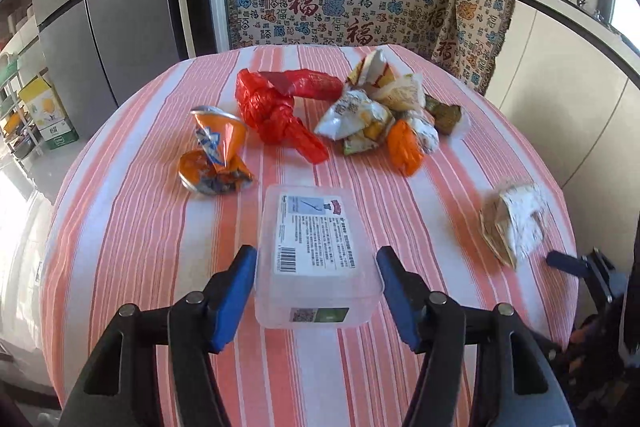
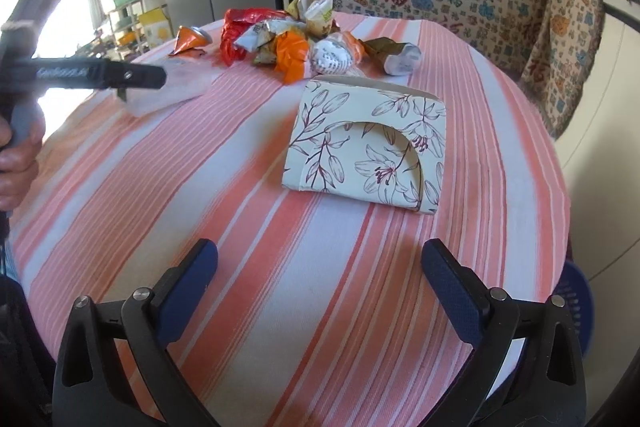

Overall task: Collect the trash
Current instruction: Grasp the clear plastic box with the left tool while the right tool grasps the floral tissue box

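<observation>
Striped tablecloth (image 1: 132,251), left to right: crushed orange can (image 1: 214,153), knotted red bag (image 1: 276,107), wrapper pile (image 1: 384,111), crumpled paper (image 1: 514,223) lying apart. Left gripper (image 1: 316,287) pinches a clear plastic box (image 1: 316,247), its contents not discernible. Right gripper (image 2: 320,291) is spread wide over bare cloth, the flowered card box (image 2: 366,143) beyond its tips.

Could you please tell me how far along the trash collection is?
Done: nothing visibly collected yet. In hand: the left tool grips the clear plastic box; the right tool is open and empty, facing the floral paper box. Left: the crushed can, red bag, wrapper pile and that box all lie on the table.
</observation>
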`<action>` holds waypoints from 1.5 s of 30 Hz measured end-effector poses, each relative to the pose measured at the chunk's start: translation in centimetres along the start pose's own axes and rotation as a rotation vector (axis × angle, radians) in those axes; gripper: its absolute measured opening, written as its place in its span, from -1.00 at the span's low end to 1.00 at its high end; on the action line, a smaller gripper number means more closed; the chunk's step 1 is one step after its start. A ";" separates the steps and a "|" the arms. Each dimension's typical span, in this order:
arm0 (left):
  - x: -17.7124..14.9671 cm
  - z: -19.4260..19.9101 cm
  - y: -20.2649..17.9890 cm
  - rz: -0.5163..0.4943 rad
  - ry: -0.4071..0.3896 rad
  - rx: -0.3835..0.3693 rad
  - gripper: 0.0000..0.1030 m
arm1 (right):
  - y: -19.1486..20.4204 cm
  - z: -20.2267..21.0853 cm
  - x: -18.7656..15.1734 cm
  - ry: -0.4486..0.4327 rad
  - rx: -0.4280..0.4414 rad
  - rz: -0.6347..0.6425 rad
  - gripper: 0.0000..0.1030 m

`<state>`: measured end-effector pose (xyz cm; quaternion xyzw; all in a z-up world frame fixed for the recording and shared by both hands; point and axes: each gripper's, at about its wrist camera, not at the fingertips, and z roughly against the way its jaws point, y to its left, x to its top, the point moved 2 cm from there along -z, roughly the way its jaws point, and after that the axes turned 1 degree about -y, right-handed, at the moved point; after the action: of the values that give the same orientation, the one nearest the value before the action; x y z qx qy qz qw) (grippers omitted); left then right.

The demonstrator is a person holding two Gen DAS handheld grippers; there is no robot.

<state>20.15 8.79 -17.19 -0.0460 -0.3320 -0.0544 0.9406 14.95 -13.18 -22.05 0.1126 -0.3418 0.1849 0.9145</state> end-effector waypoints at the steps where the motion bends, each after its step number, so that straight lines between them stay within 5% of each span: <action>1: -0.7 0.2 -0.3 -0.006 0.009 -0.004 0.22 | -0.4 0.2 0.1 -0.004 0.008 -0.016 0.97; 11: -4.5 -1.5 -1.4 0.000 0.010 0.049 0.30 | -4.5 -0.8 2.8 0.004 0.017 -0.107 0.95; 13: -4.7 -1.4 -1.4 -0.001 -0.009 0.054 0.31 | -3.4 -1.1 3.5 0.017 0.119 -0.081 0.87; 16: -5.0 -1.3 -1.5 0.000 -0.024 0.060 0.33 | -1.4 -0.8 3.7 0.067 0.462 -0.123 0.70; 18: -5.0 -1.2 -1.3 0.012 -0.030 0.060 0.34 | -0.6 -0.2 3.5 0.072 0.526 -0.118 0.70; 27: -5.0 -1.4 -1.1 0.020 -0.037 0.067 0.34 | -1.6 -1.4 1.9 0.097 0.145 0.090 0.79; 31: -4.9 -1.5 -1.1 0.012 -0.031 0.067 0.35 | -1.2 -2.9 2.6 0.114 0.144 0.165 0.93; 45: -2.6 -1.3 -0.5 -0.014 0.085 0.007 0.34 | 1.3 -5.8 8.1 0.258 0.201 0.314 0.89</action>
<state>18.92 8.30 -19.83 -0.0382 -0.2922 -0.0616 0.9536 23.38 -7.96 -20.83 0.1242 -0.2152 0.3711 0.8947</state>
